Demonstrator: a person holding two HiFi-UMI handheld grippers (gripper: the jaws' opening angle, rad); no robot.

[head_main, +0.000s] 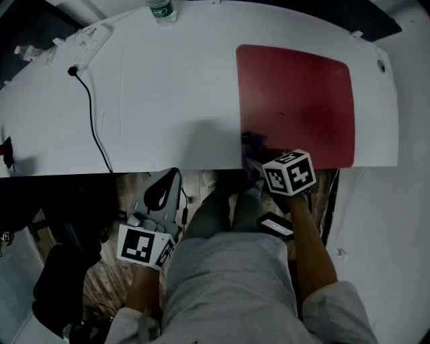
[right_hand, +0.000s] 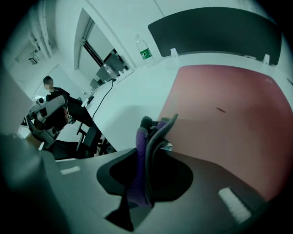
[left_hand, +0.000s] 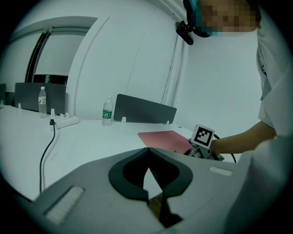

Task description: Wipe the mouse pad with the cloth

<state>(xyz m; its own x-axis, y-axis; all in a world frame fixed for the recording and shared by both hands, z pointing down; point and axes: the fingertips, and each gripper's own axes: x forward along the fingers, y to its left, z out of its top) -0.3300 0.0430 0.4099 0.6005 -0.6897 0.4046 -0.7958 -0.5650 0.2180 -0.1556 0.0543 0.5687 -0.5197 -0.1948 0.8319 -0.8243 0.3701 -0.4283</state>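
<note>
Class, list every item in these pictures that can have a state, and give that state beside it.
mouse pad: flat on the table, one dark speck.
cloth: bunched, at the mouse pad's near left corner.
right gripper: shut on the cloth.
left gripper: shut, empty, below the table edge.
water bottle: upright, capped.
power strip: black cable plugged in.
</note>
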